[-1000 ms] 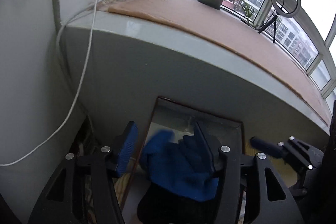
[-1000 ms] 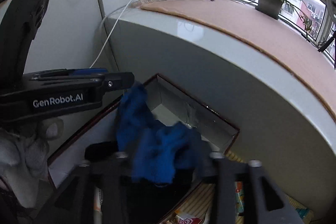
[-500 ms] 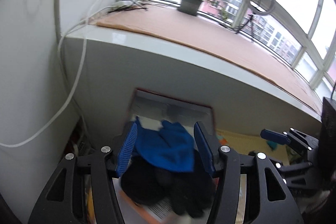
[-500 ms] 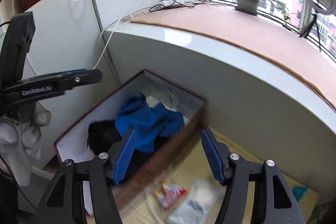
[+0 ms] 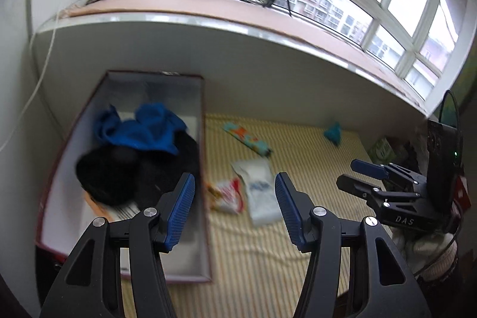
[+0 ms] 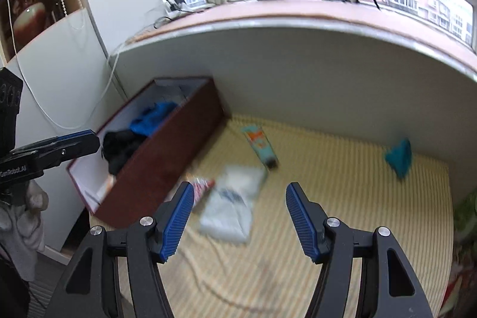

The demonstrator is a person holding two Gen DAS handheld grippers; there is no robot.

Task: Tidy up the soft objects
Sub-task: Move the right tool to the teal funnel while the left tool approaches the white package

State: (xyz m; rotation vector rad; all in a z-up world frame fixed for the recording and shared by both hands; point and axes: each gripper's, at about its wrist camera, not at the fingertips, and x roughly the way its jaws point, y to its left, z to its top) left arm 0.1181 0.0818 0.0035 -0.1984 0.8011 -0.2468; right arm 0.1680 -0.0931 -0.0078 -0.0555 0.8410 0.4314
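Striped yellow mat [image 6: 342,198] underfoot, largest surface in view, running up to the curved wall below the window ledge. At its left edge, 1 dark red box [image 6: 167,151], long axis pointing away toward the wall, already holding 1 blue garment [image 5: 140,131] lying on top of 1 black garment [image 5: 119,175]. Loose on the mat: 1 white packet [image 6: 229,207], 1 red-and-white wrapper [image 5: 228,195] just beside it on the box side, 1 orange-and-teal flat pouch [image 6: 259,143] farther back, and 1 small teal cloth [image 6: 398,158] well apart, near the wall at the right. 2 grippers, both empty. Left gripper [image 5: 234,207] spread wide, nothing between the blue pads, poised over the box's right wall with the wrapper and white packet directly ahead. Right gripper [image 6: 238,216] likewise spread wide and holding nothing, white packet straight ahead and slightly left, its long axis running roughly away from the fingers toward the pouch. Teal cloth off to the right of both tools, probably nearer the right gripper; judged the likeliest soft item still to collect, calling for a reach forward and rightward. White packet about equally close to both. Motion blur over the mat items, so finer detail unreadable.
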